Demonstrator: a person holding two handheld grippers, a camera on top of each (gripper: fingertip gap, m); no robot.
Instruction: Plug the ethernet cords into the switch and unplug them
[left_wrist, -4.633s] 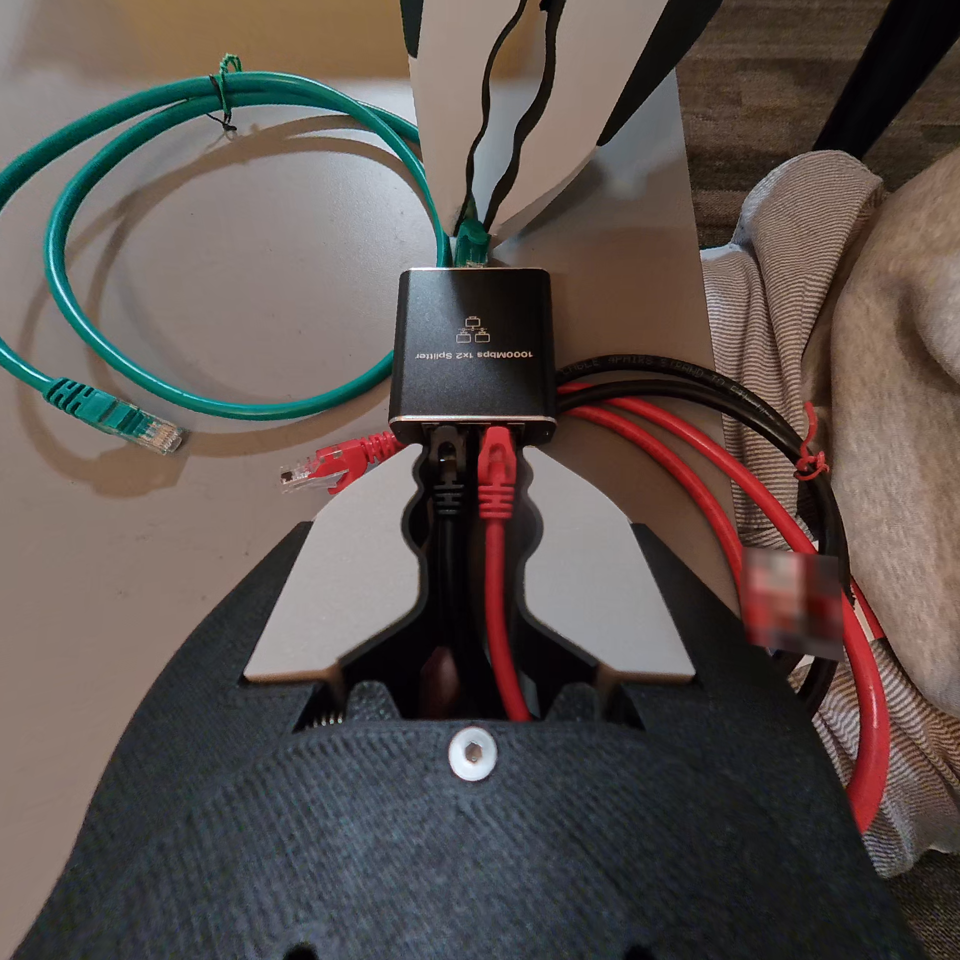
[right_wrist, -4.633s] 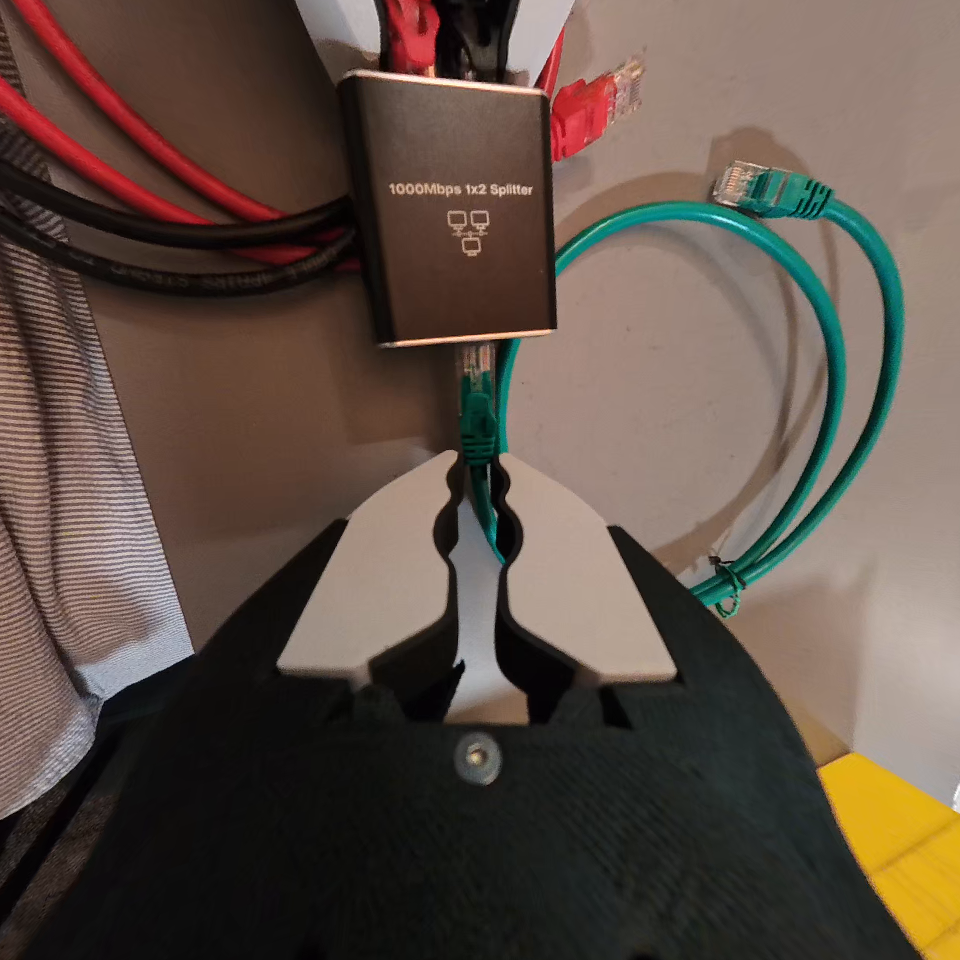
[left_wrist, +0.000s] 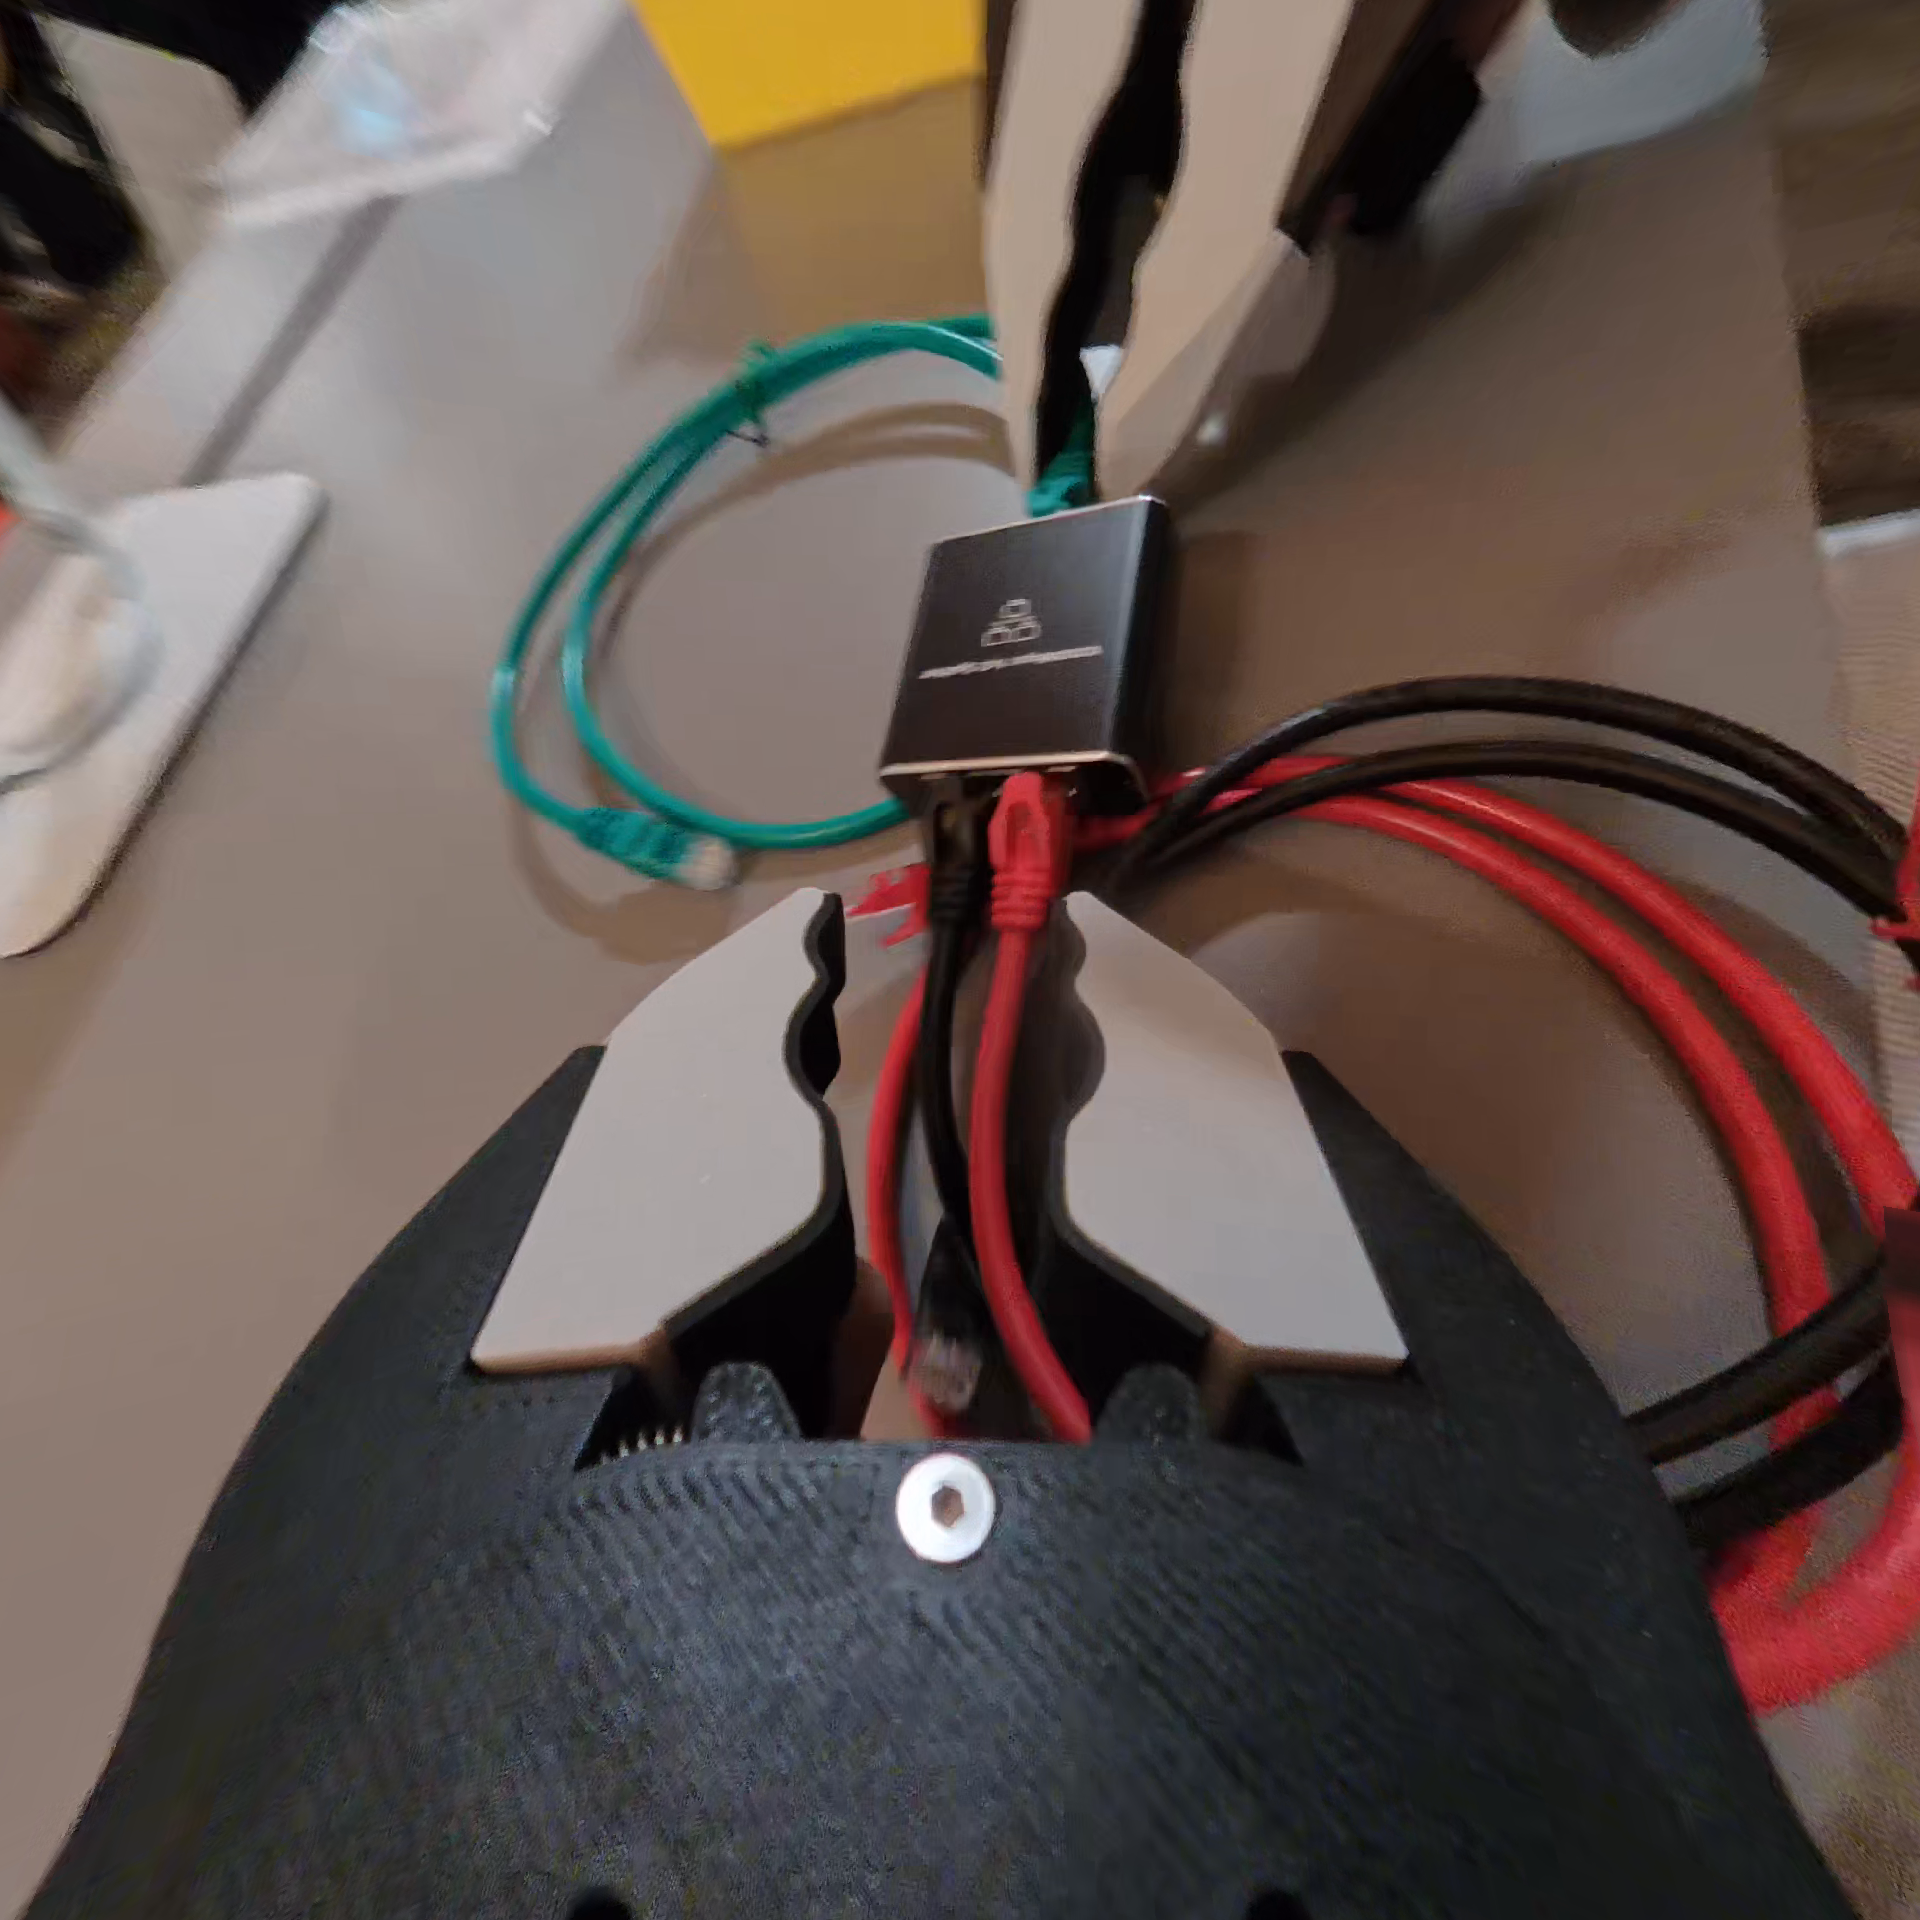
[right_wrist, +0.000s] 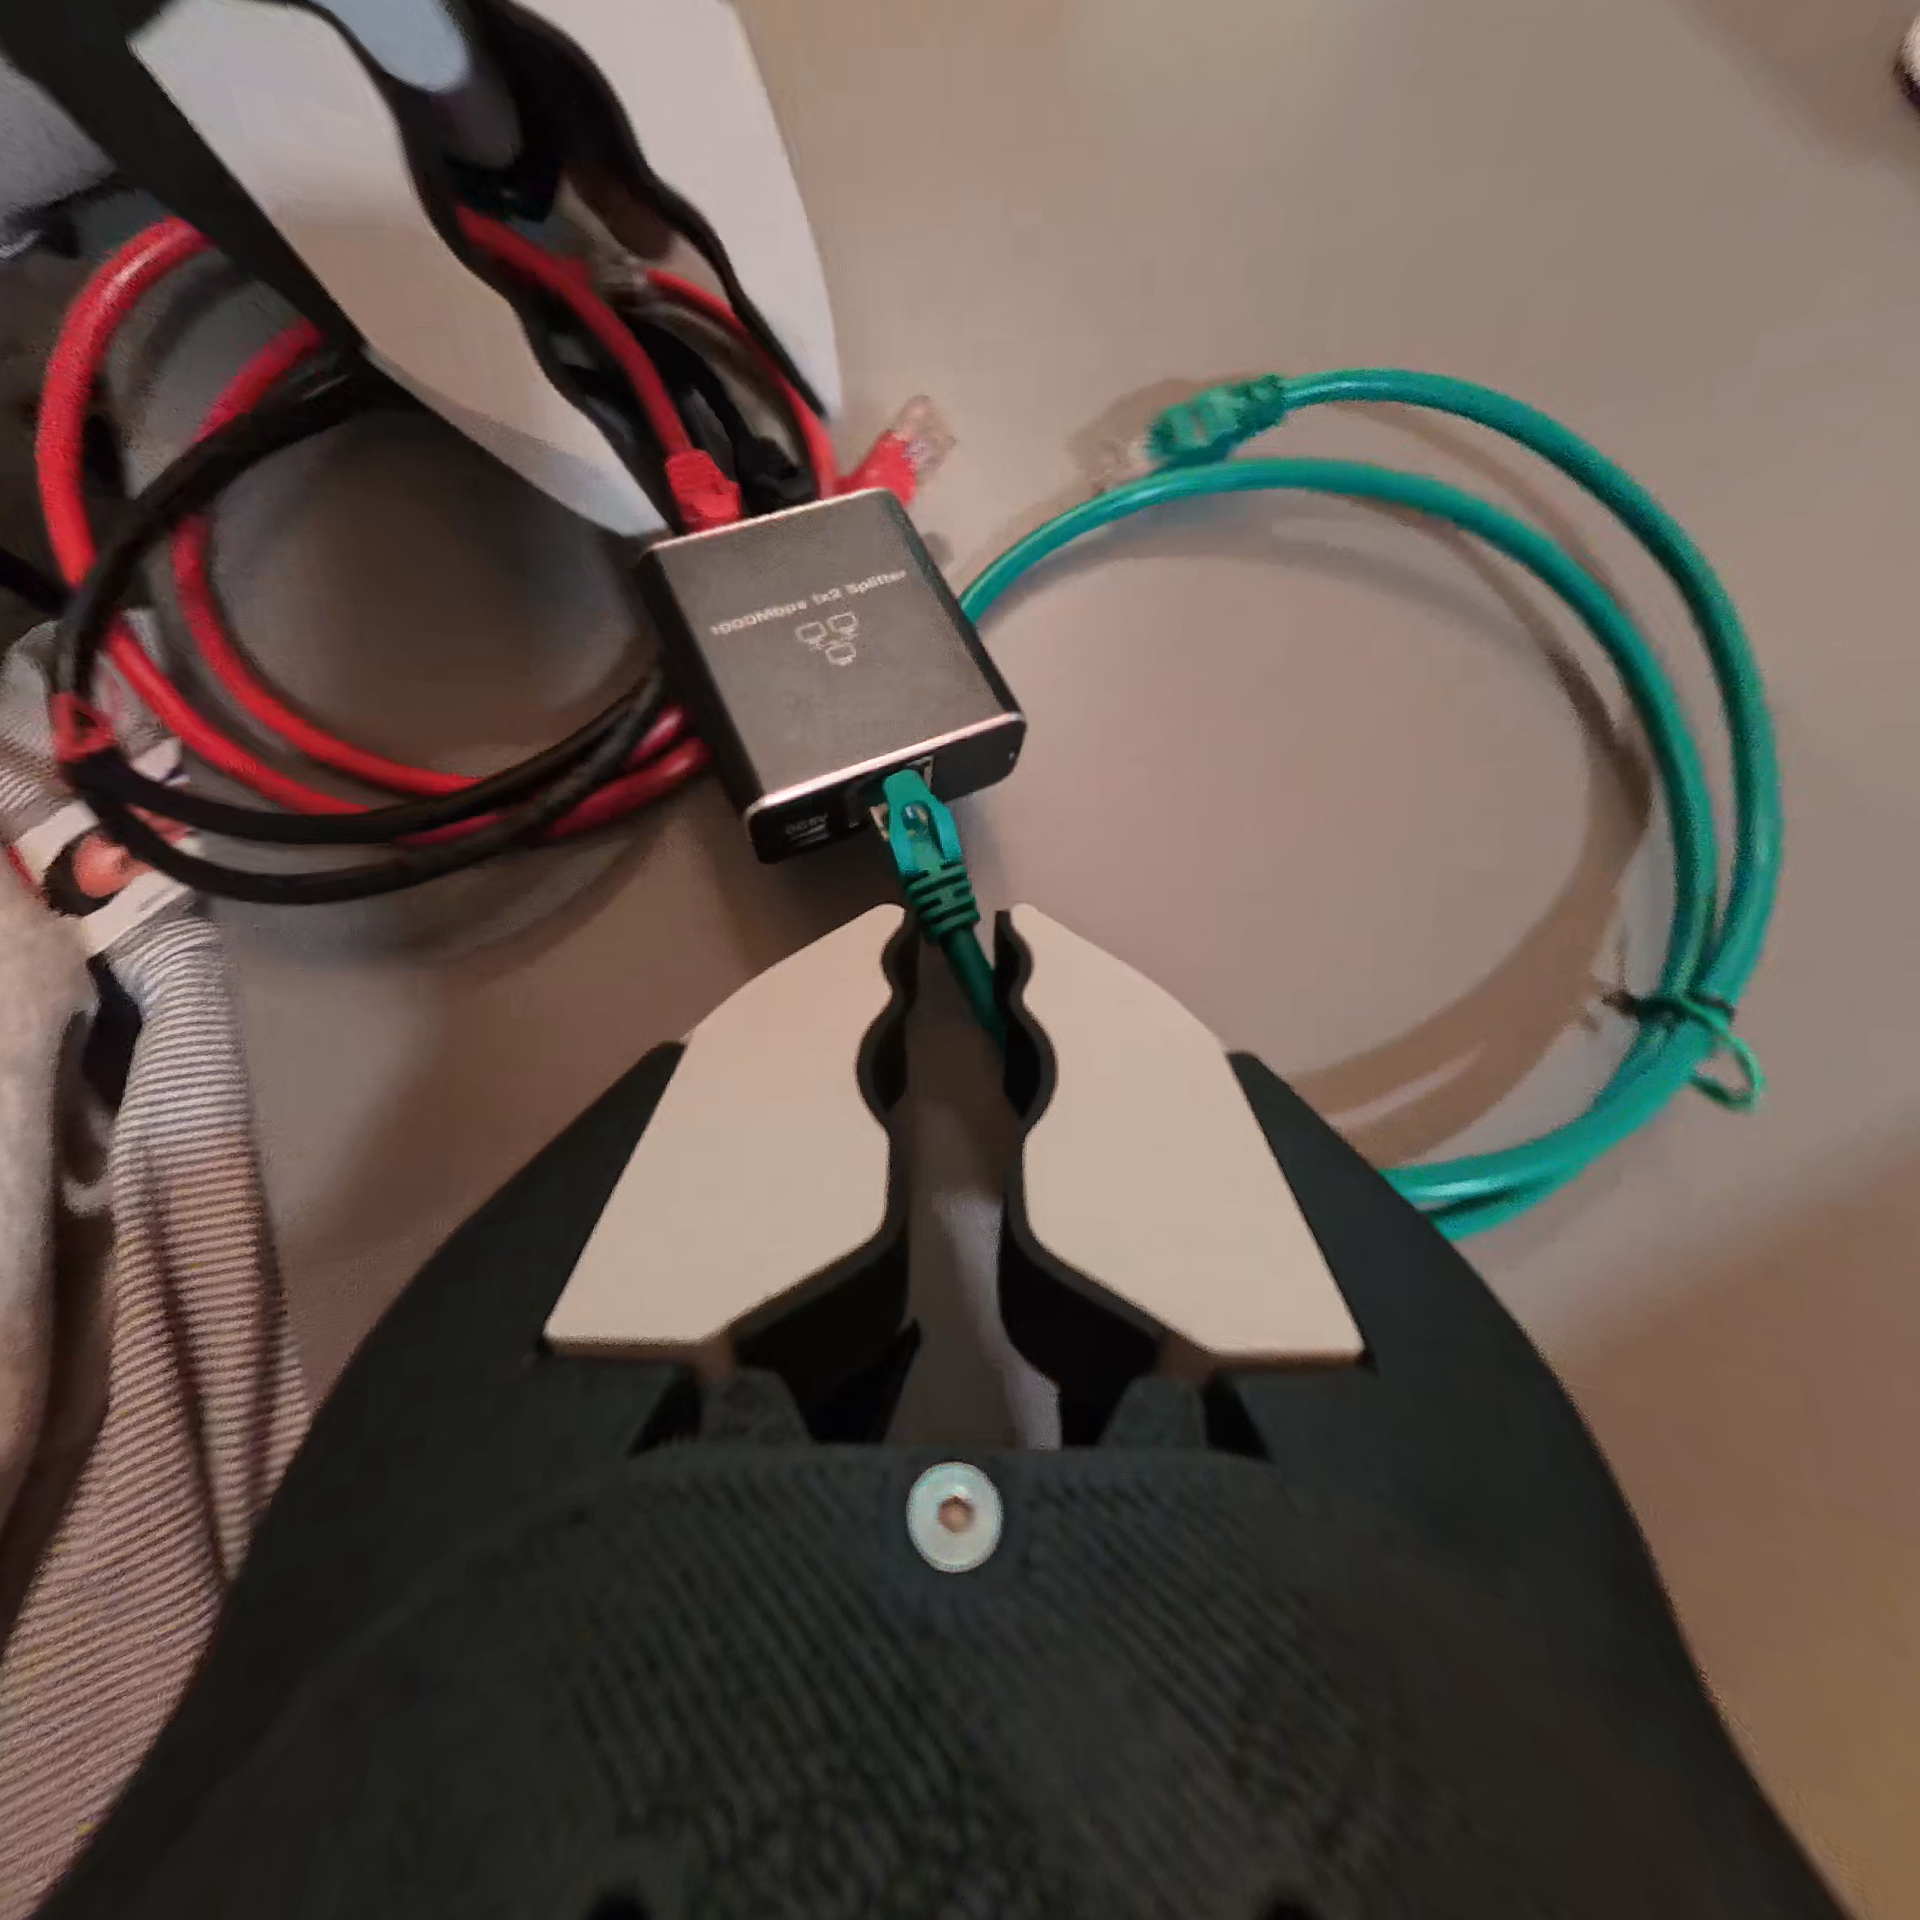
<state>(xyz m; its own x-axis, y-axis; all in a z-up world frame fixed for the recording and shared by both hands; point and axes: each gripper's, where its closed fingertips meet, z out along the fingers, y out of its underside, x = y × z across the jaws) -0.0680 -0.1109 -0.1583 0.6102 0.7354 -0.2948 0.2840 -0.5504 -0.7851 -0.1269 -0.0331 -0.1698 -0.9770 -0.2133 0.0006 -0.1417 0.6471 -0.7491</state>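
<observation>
The black switch (left_wrist: 1023, 644) lies on the tan table between my two grippers, turned at an angle in the right wrist view (right_wrist: 831, 665). A red plug (left_wrist: 1023, 842) and a black plug (left_wrist: 951, 862) sit in its near ports. My left gripper (left_wrist: 951, 904) is open, and these cords run loosely between its fingers. A green plug (right_wrist: 925, 842) sits in the opposite port. My right gripper (right_wrist: 951, 914) is slightly open, and the green cord rests against its right finger. Loose red (left_wrist: 883, 894), green (left_wrist: 649, 847) and black (left_wrist: 940, 1361) plugs lie free.
The green cord's loop (right_wrist: 1662, 727) lies on the table beside the switch. Red and black cord coils (left_wrist: 1662, 935) pile on the other side, over striped cloth (right_wrist: 135, 1247) at the table edge. A white flat stand base (left_wrist: 135, 644) and a yellow object (left_wrist: 821, 73) are farther off.
Both grippers have loosened from the cords. The switch has turned at an angle. The left camera has tilted up and now shows more of the far table.
</observation>
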